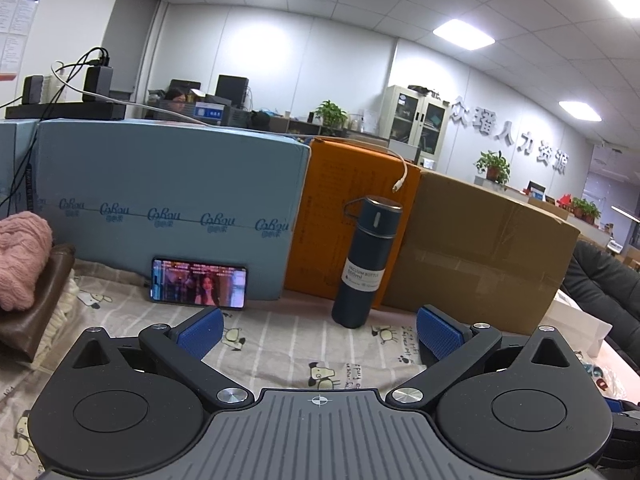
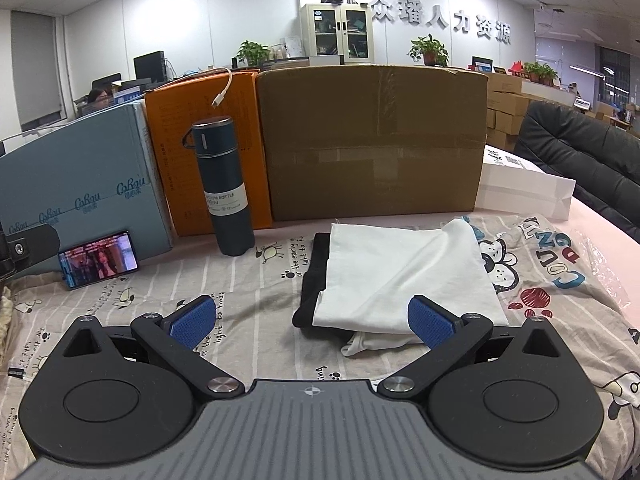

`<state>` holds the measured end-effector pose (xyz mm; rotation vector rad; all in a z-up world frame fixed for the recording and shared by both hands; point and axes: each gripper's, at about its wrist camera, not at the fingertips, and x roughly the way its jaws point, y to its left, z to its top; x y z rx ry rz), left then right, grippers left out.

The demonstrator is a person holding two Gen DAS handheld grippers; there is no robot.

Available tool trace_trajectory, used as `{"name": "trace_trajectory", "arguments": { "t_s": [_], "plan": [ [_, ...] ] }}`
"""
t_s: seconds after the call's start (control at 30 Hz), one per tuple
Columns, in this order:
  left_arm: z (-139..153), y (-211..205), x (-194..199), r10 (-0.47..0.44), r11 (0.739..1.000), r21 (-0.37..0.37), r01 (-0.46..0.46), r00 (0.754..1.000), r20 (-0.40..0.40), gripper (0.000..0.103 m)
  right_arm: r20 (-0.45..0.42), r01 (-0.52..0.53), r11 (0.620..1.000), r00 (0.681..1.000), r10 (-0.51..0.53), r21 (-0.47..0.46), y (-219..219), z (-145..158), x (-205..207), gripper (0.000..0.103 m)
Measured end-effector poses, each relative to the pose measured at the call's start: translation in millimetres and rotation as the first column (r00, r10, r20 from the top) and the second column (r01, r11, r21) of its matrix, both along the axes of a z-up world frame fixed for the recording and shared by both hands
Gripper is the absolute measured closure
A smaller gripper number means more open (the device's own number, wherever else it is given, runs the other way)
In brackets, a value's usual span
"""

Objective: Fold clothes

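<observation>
A folded white garment [image 2: 404, 276] lies on top of a folded black garment [image 2: 314, 276] on the cartoon-print sheet [image 2: 256, 300], in the right wrist view. My right gripper [image 2: 312, 320] hovers open just in front of the stack, with its right blue pad [image 2: 432, 322] over the white cloth's near edge. My left gripper [image 1: 318, 332] is open too, with nothing between its fingers, over bare sheet [image 1: 280, 344] facing the boxes. A pink knitted garment [image 1: 22, 260] rests on a brown bag at the far left.
A dark vacuum bottle [image 2: 224, 186] [image 1: 366, 262] stands before an orange box [image 2: 208, 152]. A phone [image 2: 98, 260] [image 1: 199, 284] leans on the blue box [image 1: 168, 208]. A brown carton [image 2: 372, 140] and white box [image 2: 524, 192] line the back. A dark chair [image 2: 580, 152] sits right.
</observation>
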<state>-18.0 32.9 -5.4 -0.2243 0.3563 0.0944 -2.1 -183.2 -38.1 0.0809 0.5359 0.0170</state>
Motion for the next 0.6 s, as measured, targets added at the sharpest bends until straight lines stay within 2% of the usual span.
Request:
{"name": "trace_trajectory", "arguments": {
  "t_s": [0.43, 0.6],
  "plan": [
    [3.8, 12.1, 2.6, -0.012, 1.0, 0.017, 0.012, 1.0, -0.017, 0.0, -0.014, -0.003, 1.0, 1.0, 0.003, 0.007, 18.2, 0.3, 3.9, 0.0],
    [10.7, 29.1, -2.5, 0.032, 0.999, 0.044, -0.032, 0.999, 0.003, 0.0, -0.015, -0.034, 0.999, 0.999, 0.034, 0.007, 33.4, 3.5, 9.5, 0.0]
  ]
}}
